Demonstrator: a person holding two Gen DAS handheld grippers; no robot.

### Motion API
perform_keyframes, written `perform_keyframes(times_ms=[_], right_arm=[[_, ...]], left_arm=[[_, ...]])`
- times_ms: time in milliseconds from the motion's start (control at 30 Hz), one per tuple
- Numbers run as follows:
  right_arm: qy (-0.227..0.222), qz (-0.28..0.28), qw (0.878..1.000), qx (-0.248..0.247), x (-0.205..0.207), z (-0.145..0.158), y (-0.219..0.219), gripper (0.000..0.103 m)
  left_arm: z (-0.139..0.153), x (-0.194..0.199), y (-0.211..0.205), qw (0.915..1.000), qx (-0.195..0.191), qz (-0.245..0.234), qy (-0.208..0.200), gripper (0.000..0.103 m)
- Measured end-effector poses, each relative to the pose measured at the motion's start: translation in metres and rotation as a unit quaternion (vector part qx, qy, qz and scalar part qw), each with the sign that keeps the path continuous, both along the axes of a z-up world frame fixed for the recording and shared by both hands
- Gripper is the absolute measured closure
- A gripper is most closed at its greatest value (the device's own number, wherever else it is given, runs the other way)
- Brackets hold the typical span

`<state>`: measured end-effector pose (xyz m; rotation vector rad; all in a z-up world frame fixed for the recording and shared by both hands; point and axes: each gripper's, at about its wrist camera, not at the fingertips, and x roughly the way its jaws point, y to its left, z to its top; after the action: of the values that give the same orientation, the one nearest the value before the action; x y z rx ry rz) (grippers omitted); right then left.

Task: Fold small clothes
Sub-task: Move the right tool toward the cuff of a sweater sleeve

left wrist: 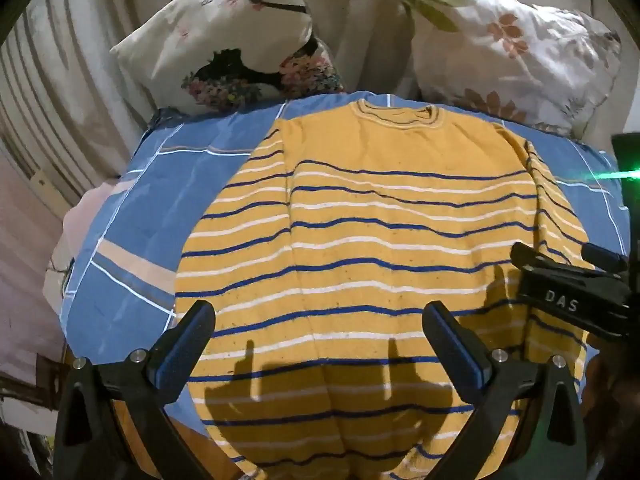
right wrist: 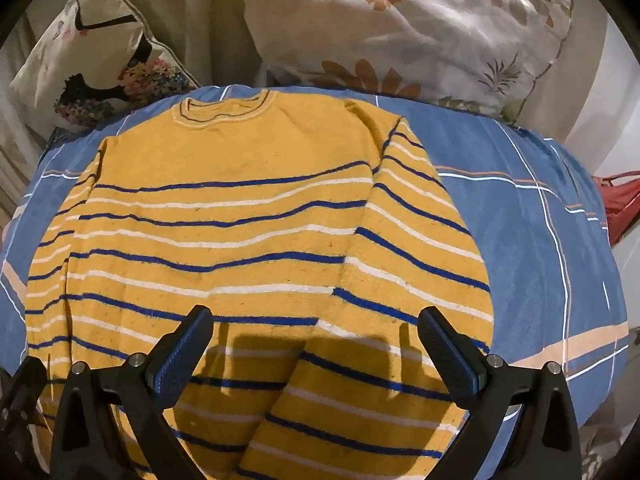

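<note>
A yellow sweater (left wrist: 380, 216) with blue and white stripes lies flat, collar away from me, on a blue checked sheet (left wrist: 132, 208). It also shows in the right wrist view (right wrist: 240, 216), its right sleeve (right wrist: 416, 240) lying along its side. My left gripper (left wrist: 320, 320) is open and empty, hovering above the sweater's lower part. My right gripper (right wrist: 316, 324) is open and empty above the lower right part, near the sleeve. The right gripper's body (left wrist: 572, 292) shows at the right edge of the left wrist view.
Two floral pillows (left wrist: 224, 40) (left wrist: 508, 44) lean at the head of the bed behind the collar. Bare blue sheet (right wrist: 540, 240) lies right of the sweater. A red object (right wrist: 620, 200) sits at the far right edge. A curtain (left wrist: 44, 92) hangs on the left.
</note>
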<state>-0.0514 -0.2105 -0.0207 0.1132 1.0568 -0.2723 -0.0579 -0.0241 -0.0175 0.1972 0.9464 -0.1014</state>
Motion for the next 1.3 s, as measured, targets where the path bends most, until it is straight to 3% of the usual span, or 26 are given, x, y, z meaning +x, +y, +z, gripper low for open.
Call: perform_keyframes(times_ms=[133, 267, 500, 667, 833, 933, 1167, 1300], right_arm=[[0.001, 0.004, 1.000, -0.004, 0.001, 0.001, 0.002, 0.000], [-0.004, 0.006, 1.000, -0.010, 0.001, 0.003, 0.000, 0.000], [0.004, 0.045, 0.999, -0.021, 0.017, 0.001, 0.016, 0.002], [0.003, 0.078, 0.997, -0.016, 0.023, 0.001, 0.033, 0.002], [0.000, 0.098, 0.995, -0.014, 0.020, 0.003, 0.041, 0.002], [0.001, 0.106, 0.994, -0.006, 0.016, 0.002, 0.044, 0.002], [-0.002, 0.110, 0.994, 0.010, -0.003, 0.001, 0.035, 0.008], [-0.004, 0.099, 0.995, 0.033, -0.013, -0.001, 0.025, 0.011]], left_arm=[[0.004, 0.001, 0.002, 0.9992, -0.027, -0.024, 0.018, 0.000], [0.016, 0.003, 0.007, 0.9993, -0.034, -0.012, 0.009, 0.004], [0.032, -0.002, 0.047, 0.9968, -0.036, 0.069, -0.020, 0.004], [0.043, -0.003, 0.074, 0.9896, -0.029, 0.128, -0.058, 0.004], [0.059, -0.002, 0.095, 0.9809, -0.069, 0.150, -0.102, 0.004], [0.065, 0.001, 0.089, 0.9797, -0.044, 0.157, -0.117, 0.004], [0.070, -0.009, 0.073, 0.9738, -0.039, 0.169, -0.147, 0.003], [0.066, -0.003, 0.063, 0.9792, -0.028, 0.154, -0.130, 0.003]])
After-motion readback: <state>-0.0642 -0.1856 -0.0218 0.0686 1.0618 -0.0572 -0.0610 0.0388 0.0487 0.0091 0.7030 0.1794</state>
